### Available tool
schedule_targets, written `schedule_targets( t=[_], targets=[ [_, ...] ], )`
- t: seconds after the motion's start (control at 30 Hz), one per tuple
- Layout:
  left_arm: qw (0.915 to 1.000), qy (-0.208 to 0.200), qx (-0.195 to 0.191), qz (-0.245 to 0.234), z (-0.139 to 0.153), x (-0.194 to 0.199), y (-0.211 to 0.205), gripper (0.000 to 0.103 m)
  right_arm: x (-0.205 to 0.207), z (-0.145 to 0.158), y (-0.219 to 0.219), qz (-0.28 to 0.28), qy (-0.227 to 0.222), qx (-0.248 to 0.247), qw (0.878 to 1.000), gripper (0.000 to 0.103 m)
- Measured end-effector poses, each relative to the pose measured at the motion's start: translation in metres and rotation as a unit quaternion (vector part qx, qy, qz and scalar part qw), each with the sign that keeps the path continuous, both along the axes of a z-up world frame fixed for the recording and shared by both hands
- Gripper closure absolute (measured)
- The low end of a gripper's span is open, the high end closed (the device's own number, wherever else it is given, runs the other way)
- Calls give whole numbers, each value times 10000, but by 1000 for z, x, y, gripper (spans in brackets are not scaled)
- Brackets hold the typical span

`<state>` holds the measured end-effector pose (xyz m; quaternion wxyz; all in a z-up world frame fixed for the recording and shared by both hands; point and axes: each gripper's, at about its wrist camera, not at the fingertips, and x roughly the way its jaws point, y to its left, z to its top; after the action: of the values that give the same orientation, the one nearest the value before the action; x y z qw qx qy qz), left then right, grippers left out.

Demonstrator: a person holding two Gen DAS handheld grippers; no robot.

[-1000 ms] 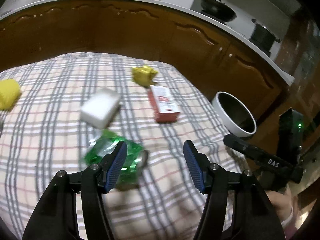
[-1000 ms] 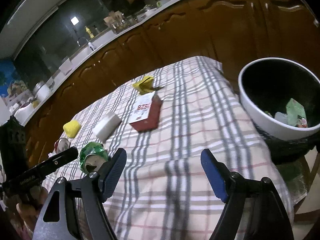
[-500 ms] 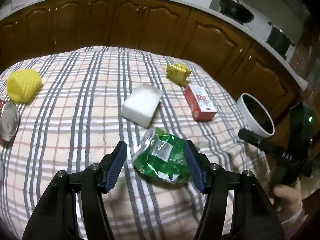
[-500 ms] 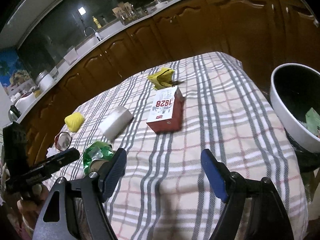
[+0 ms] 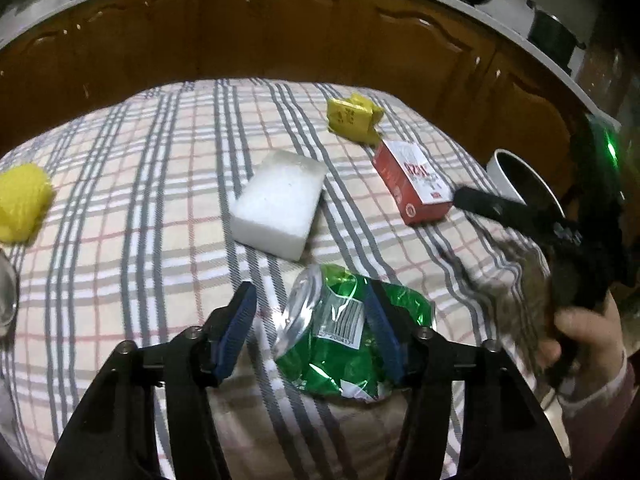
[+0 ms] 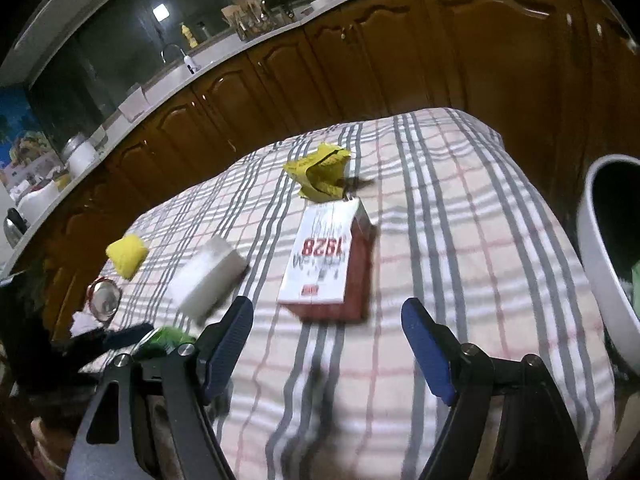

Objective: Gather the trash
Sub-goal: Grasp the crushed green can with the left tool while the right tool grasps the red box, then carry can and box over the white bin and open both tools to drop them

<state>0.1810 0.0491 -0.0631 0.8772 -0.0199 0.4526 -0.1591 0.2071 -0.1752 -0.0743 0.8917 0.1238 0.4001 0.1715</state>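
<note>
A crumpled green wrapper point(image 5: 348, 340) lies on the checked tablecloth point(image 5: 120, 200) between the jaws of my left gripper point(image 5: 310, 332). Those jaws are closing. The right pad overlaps the wrapper's top, while the left pad stands a little apart from it. In the right wrist view the same wrapper point(image 6: 164, 338) shows at the lower left. My right gripper point(image 6: 328, 354) is open with nothing between its fingers, just short of a red and white box point(image 6: 324, 264). The white trash bin point(image 6: 600, 272) stands off the table's right edge, with some trash inside.
A white foam block point(image 5: 280, 204), a crumpled yellow wrapper point(image 5: 352, 118) and the red box point(image 5: 416, 184) lie beyond the green wrapper. A yellow ball point(image 5: 22, 200) and a metal can point(image 6: 104, 300) sit at the left. Brown cabinets ring the table.
My left gripper has come down over the green wrapper and its jaws have narrowed. The right gripper has slid left, away from the bin and closer to the red box.
</note>
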Motion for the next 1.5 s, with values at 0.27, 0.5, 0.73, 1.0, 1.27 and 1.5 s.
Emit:
schedule_targets(
  t=[0.27, 0.5, 0.73, 1.0, 1.27, 1.5],
  targets=[
    [9998, -26, -16, -202, 0, -4, -6, 83, 38, -17, 24, 105, 193, -428, 9988, 35],
    [9995, -146, 9, -277, 5, -13, -19, 89, 26, -7, 15, 94, 79, -424, 9990, 54],
    [9986, -370, -217, -321, 22, -16, -38, 89, -7, 11, -23, -96, -103, -277, 9995, 55],
    [9976, -447, -376, -370, 30, -9, -62, 89, -39, 22, -67, -477, -250, -118, 9985, 55],
    [9962, -550, -418, -523, 39, -3, -93, 89, -62, 29, -108, -830, -365, -15, 9959, 55],
    [9948, -580, -445, -711, 45, 6, -128, 89, -77, 33, -144, -1172, -444, 65, 9921, 55]
  ],
)
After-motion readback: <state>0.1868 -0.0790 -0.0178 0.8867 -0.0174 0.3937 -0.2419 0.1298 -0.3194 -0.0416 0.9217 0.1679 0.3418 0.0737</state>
